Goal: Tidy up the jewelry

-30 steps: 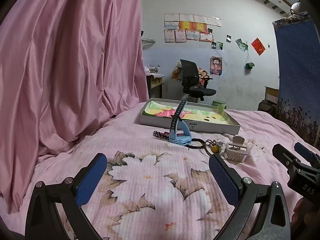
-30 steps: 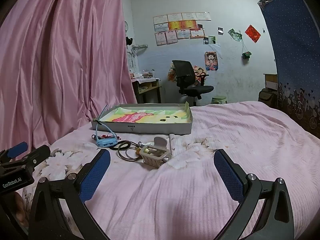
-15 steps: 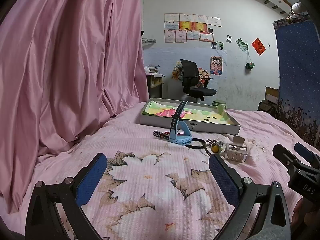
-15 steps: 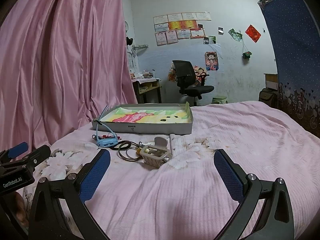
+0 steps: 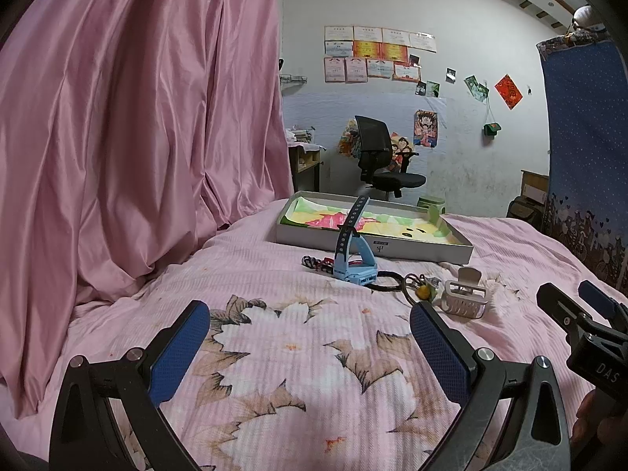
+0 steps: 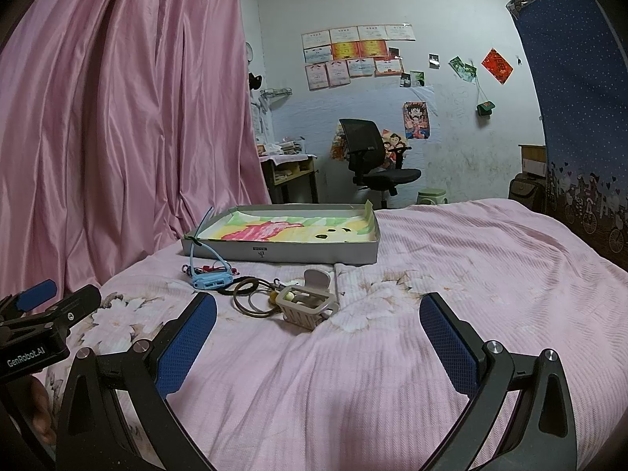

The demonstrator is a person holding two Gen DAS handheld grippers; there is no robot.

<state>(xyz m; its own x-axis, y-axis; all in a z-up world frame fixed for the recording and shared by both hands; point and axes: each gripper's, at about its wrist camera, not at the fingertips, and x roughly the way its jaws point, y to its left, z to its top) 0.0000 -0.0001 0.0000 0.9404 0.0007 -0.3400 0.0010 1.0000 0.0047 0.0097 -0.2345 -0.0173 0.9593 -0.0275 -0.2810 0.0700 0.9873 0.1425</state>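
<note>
Upright, the blue watch (image 5: 355, 265) strap points toward the tray (image 5: 373, 249).

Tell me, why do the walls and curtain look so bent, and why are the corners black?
Both wrist views are fisheye: straight lines bow, the pink curtain bulges, and the round lens edge blackens the corners. Right wrist view: the tray stays sharp; soft, dim shadow sits under the right gripper.
</note>
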